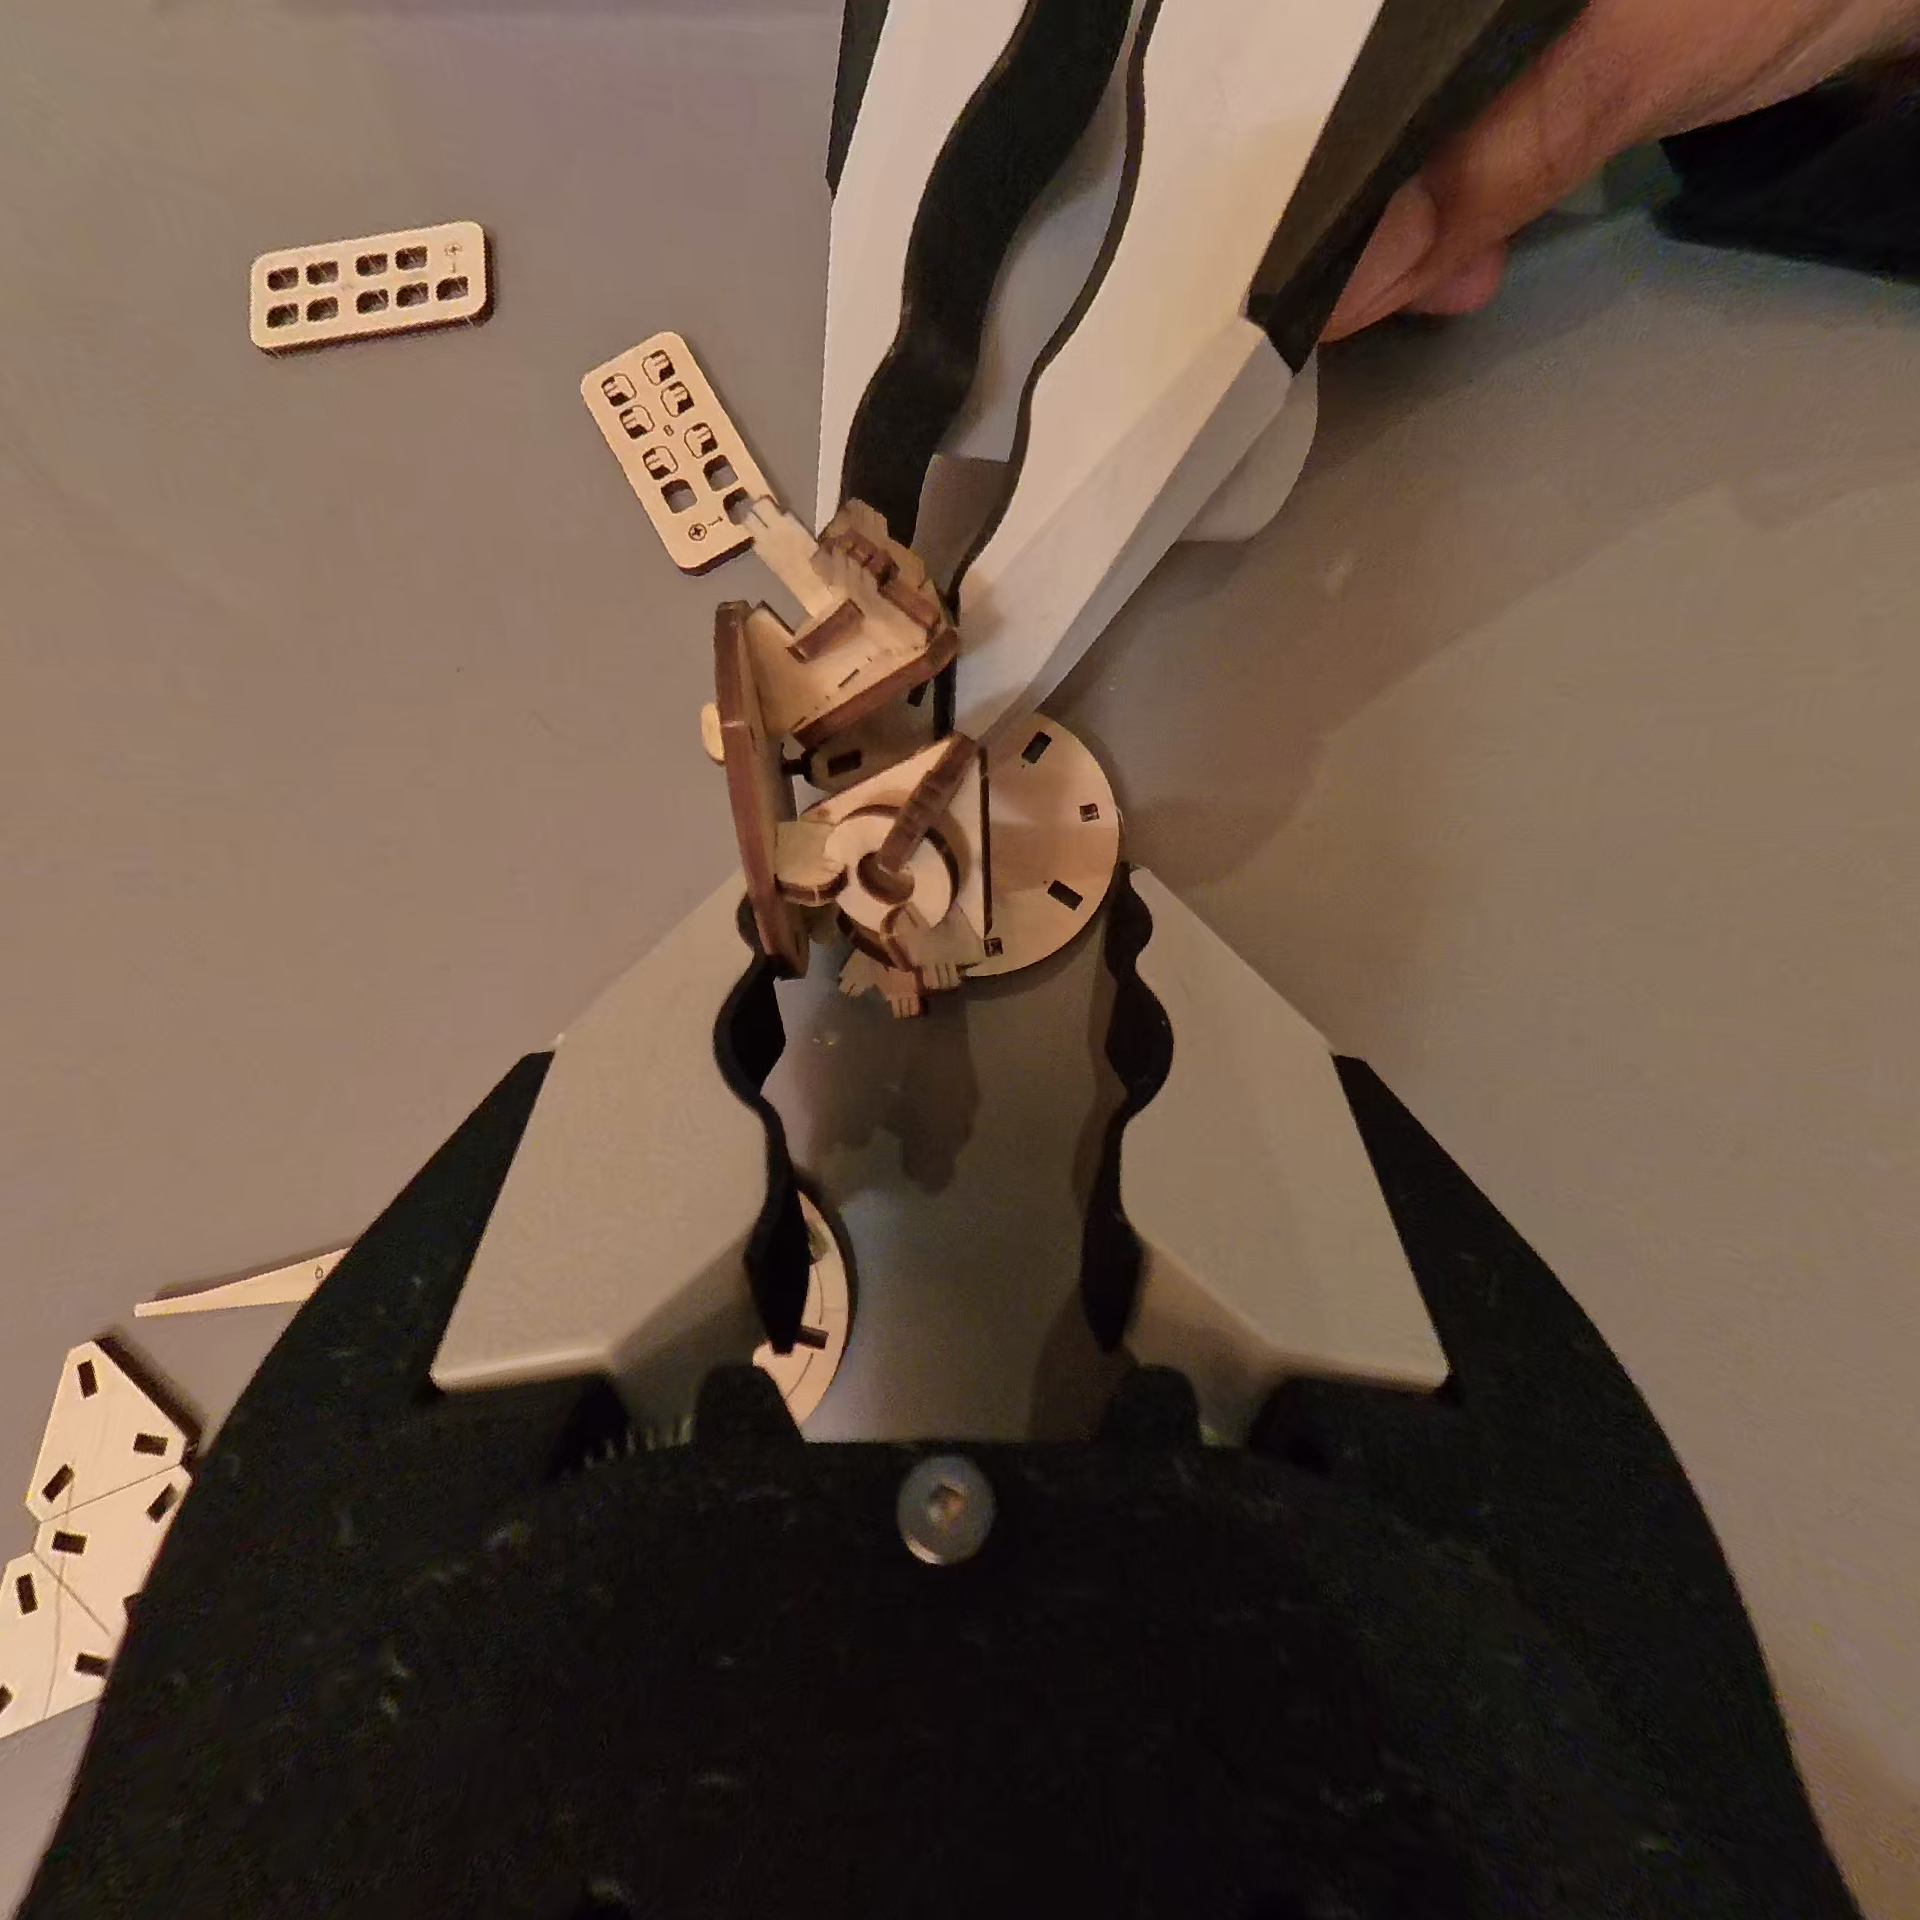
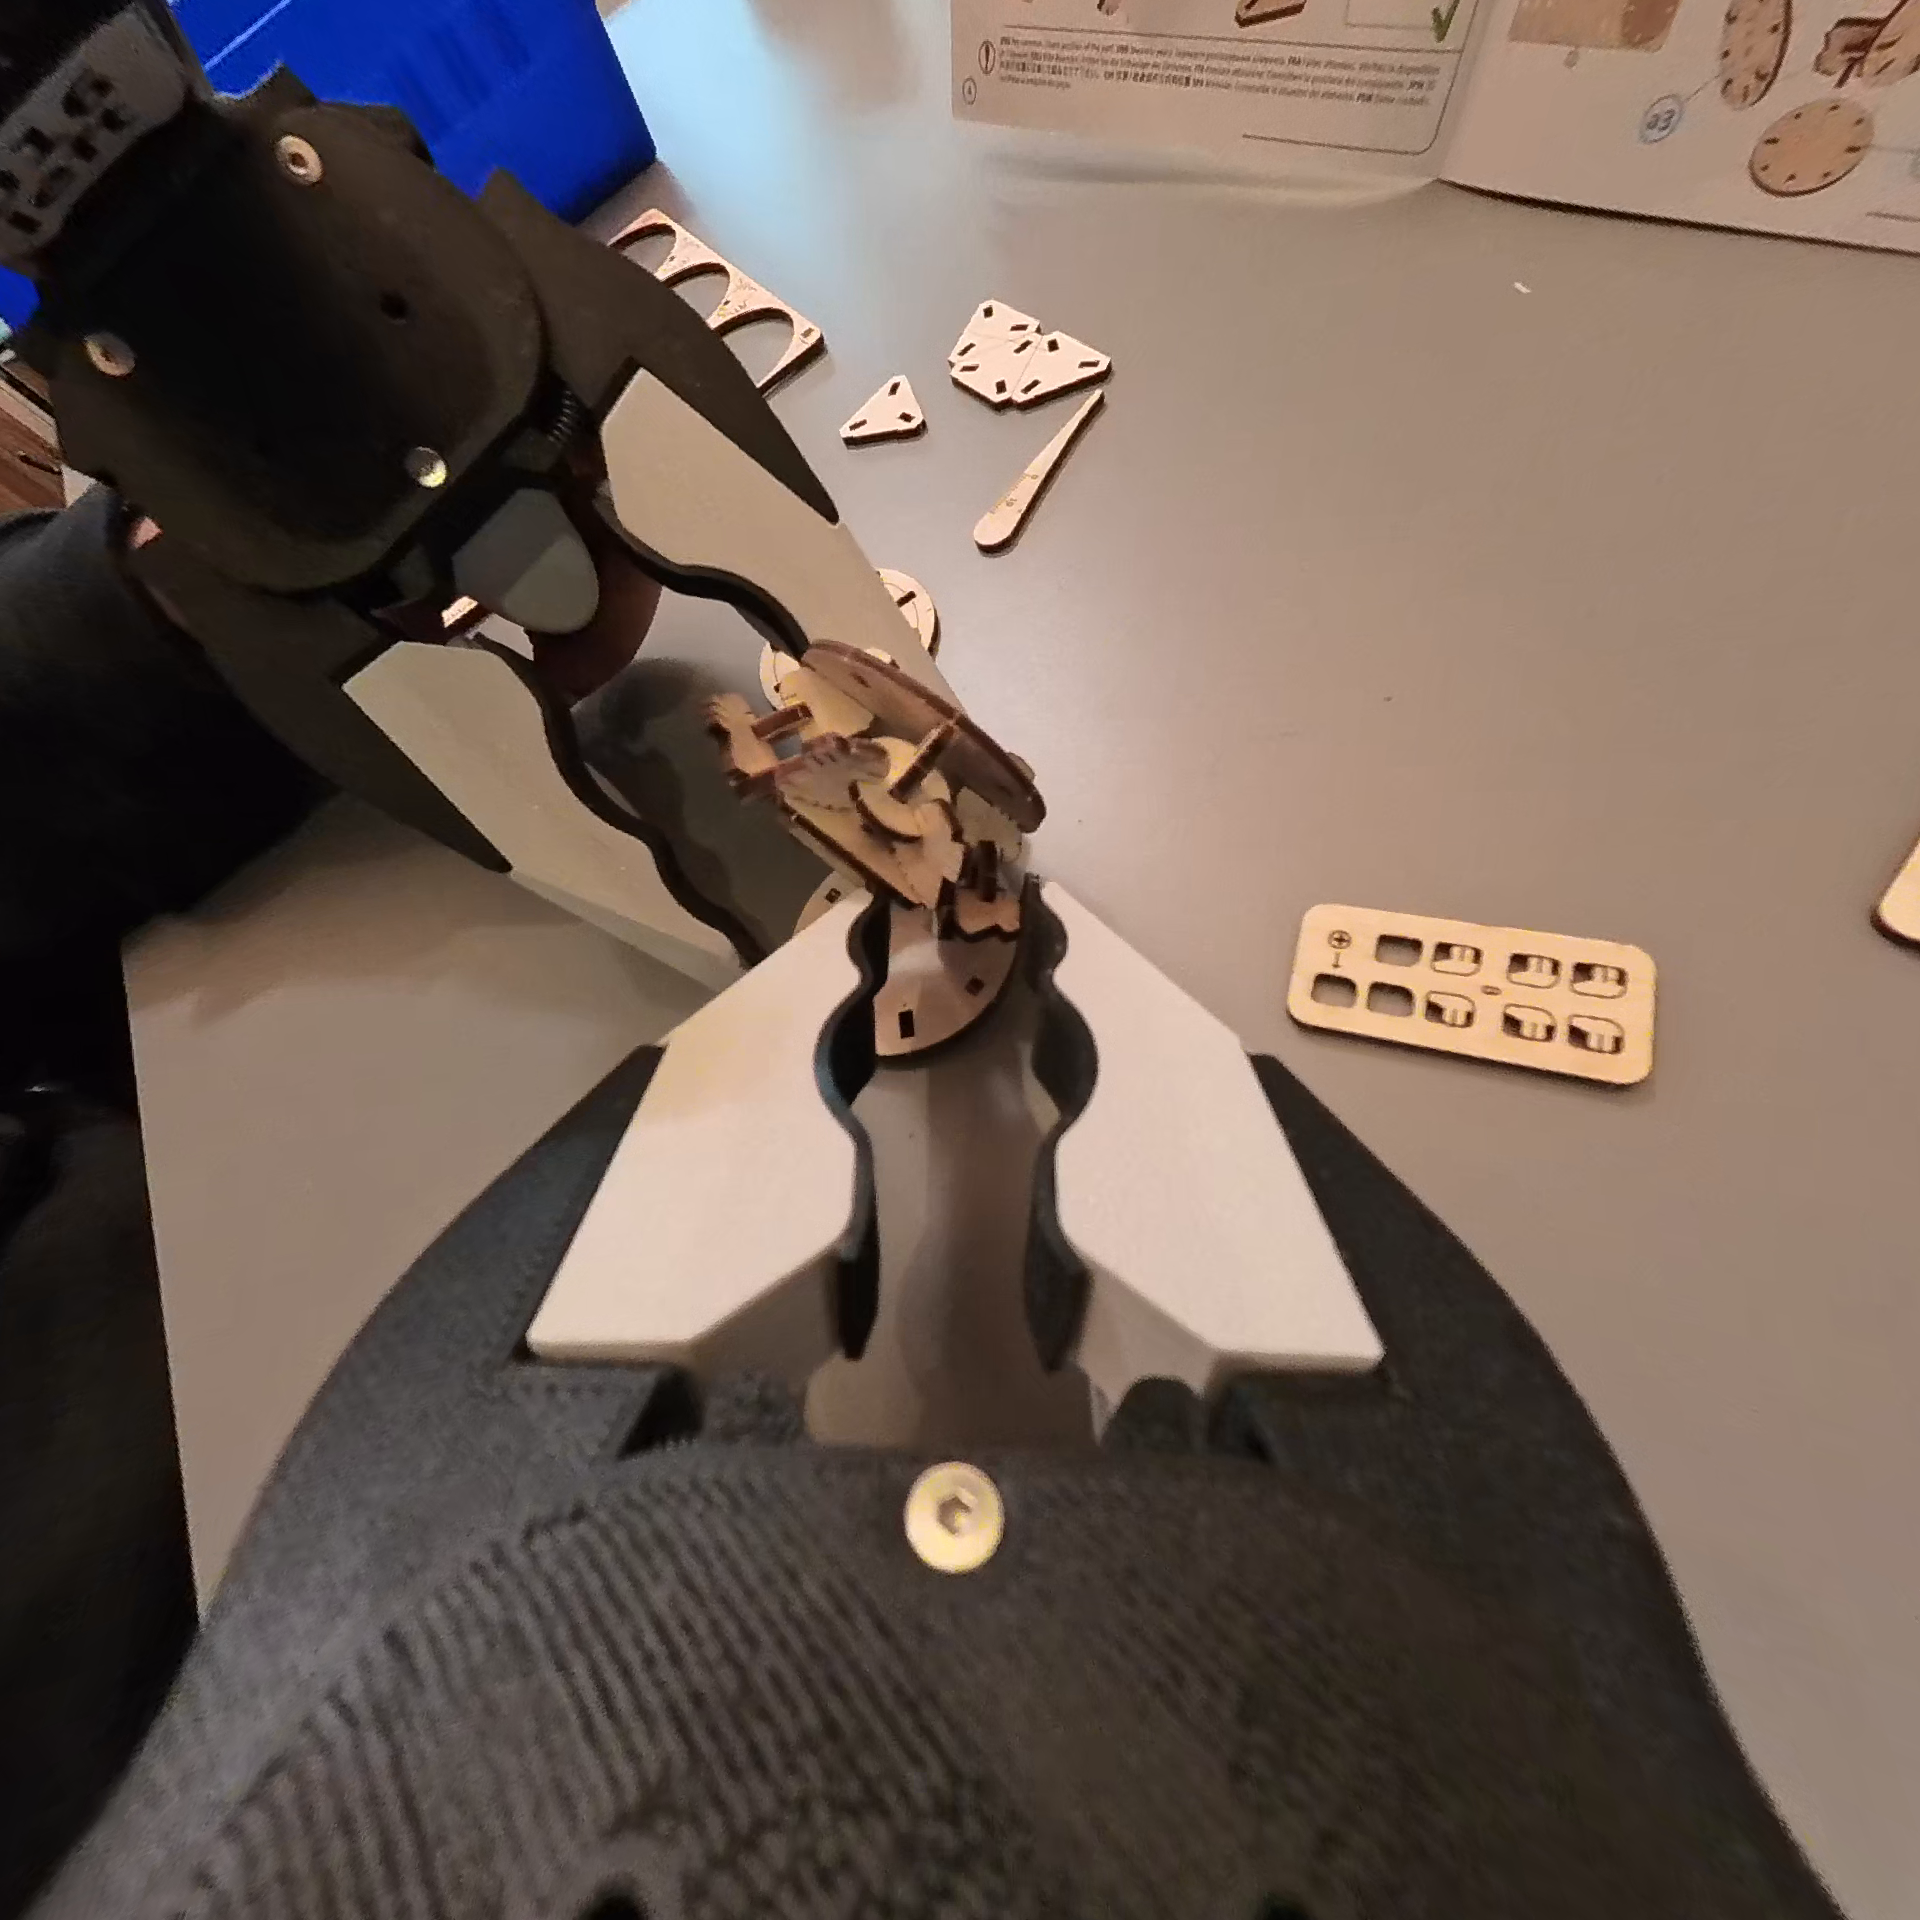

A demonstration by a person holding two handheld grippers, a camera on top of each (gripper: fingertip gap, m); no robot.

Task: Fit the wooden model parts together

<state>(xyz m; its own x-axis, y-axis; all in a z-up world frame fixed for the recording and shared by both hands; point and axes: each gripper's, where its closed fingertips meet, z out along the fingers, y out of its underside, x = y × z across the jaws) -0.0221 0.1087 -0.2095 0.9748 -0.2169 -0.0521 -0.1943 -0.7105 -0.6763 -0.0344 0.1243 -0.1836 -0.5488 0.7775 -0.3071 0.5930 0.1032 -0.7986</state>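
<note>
A small wooden model (image 1: 894, 831) made of laser-cut discs and gears is held above the grey table (image 1: 312, 831). My left gripper (image 1: 945, 925) is shut on it: one fingertip (image 1: 764, 961) is against the dark-edged disc and the other against the pale slotted disc (image 1: 1049, 862). In the right wrist view the left gripper (image 2: 847, 810) comes in from the upper left around the model (image 2: 883, 790). My right gripper (image 2: 951, 925) is open. Its fingers stand on either side of the model's lower end and the slotted disc (image 2: 935, 1003). It enters the left wrist view from the top (image 1: 925, 623).
Two slotted wooden cards (image 1: 371, 289) (image 1: 675, 447) lie on the table, and another (image 2: 1470, 992) lies to the right. Triangular panels (image 2: 1029, 358), a wooden stick (image 2: 1039, 468) and a cut-out sheet (image 2: 727, 301) lie further off. An instruction booklet (image 2: 1455, 83) and a blue box (image 2: 468, 83) are at the back. The tips of both grippers are at nearly the same place.
</note>
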